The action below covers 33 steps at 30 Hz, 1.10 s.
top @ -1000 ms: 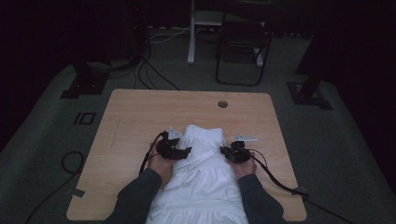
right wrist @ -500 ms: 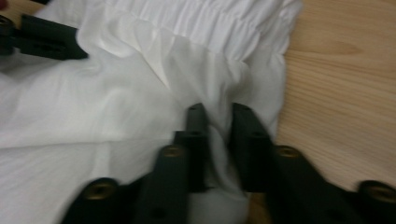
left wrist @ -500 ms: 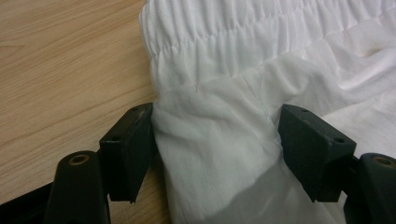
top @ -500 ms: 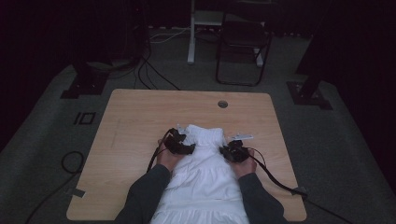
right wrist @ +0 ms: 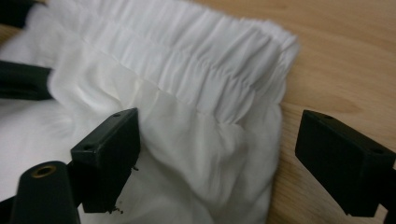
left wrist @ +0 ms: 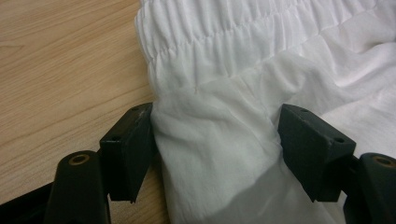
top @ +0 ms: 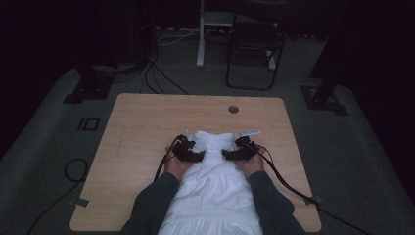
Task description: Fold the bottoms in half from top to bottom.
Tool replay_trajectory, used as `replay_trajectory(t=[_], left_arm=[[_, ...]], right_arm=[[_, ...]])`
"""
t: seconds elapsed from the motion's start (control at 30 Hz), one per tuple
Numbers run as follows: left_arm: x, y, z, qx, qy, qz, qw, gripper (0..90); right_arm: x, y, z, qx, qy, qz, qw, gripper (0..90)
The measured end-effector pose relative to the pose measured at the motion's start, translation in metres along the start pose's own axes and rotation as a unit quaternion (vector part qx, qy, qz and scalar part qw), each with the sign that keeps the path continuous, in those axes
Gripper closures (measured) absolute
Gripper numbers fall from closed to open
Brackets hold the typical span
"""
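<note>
1. I see one white dress (top: 215, 191) lying flat on the wooden table (top: 147, 122). Its long axis runs from the near edge toward the far edge, the gathered elastic band (top: 214, 141) at the far end and the wide skirt spreading toward me and over the near edge.
2. The dress sits in the near half of the table, roughly centred between its left and right edges.
3. Two grippers are at work, one in each hand, placed at either side of the dress just below the gathered band.
4. The left gripper (left wrist: 215, 135) points in toward the cloth from the dress's left side. In the left gripper view a thick fold of white fabric fills the gap between the two black jaws, which touch it on both sides — I read that as clamped on the dress.
5. The right gripper (right wrist: 217, 140) faces in from the dress's right side. Its jaws have just been opening and now stand wide apart — the right edge of the dress lies between them, one jaw against the cloth, the other clear of it over bare wood.
6. Two cables trail from the grippers across the table toward the near side.
7. One round hole (top: 233, 108) sits in the tabletop near the far edge.
8. One small white strip (top: 248, 132) lies just beyond the right gripper.
</note>
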State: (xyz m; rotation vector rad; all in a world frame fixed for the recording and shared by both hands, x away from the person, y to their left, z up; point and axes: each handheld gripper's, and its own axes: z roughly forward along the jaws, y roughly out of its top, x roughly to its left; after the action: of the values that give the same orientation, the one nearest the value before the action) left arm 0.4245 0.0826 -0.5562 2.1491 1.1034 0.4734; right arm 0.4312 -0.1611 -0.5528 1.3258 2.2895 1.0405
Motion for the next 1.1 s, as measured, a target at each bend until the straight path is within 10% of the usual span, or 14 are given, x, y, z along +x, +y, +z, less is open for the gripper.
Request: replay_trajectory(t=[0.13, 0.37, 0.57, 0.7, 1.1], left_arm=[[0.002, -0.002, -0.004, 0.010, -0.004, 0.000, 0.9999, 29.1], [0.002, -0.006, -0.010, 0.019, 0.002, 0.001, 0.9998, 30.4], [-0.004, 0.002, -0.012, 0.036, -0.031, 0.012, 0.9988, 62.8], [-0.002, 0.003, -0.010, 0.037, -0.056, 0.004, 0.9978, 82.5], [0.027, 0.054, -0.037, -0.043, -0.065, -0.020, 0.9967, 84.6]], right_arm=[[0.003, -0.001, 0.008, 0.016, -0.032, -0.023, 0.9991, 20.7], [0.012, -0.001, 0.003, 0.014, -0.019, -0.028, 0.9993, 56.9], [0.013, 0.002, 0.004, 0.019, -0.001, -0.010, 0.9998, 77.7], [0.005, 0.004, 0.006, 0.017, 0.027, 0.018, 0.9993, 82.1], [-0.014, 0.043, -0.013, -0.040, 0.041, 0.029, 0.9980, 83.3]])
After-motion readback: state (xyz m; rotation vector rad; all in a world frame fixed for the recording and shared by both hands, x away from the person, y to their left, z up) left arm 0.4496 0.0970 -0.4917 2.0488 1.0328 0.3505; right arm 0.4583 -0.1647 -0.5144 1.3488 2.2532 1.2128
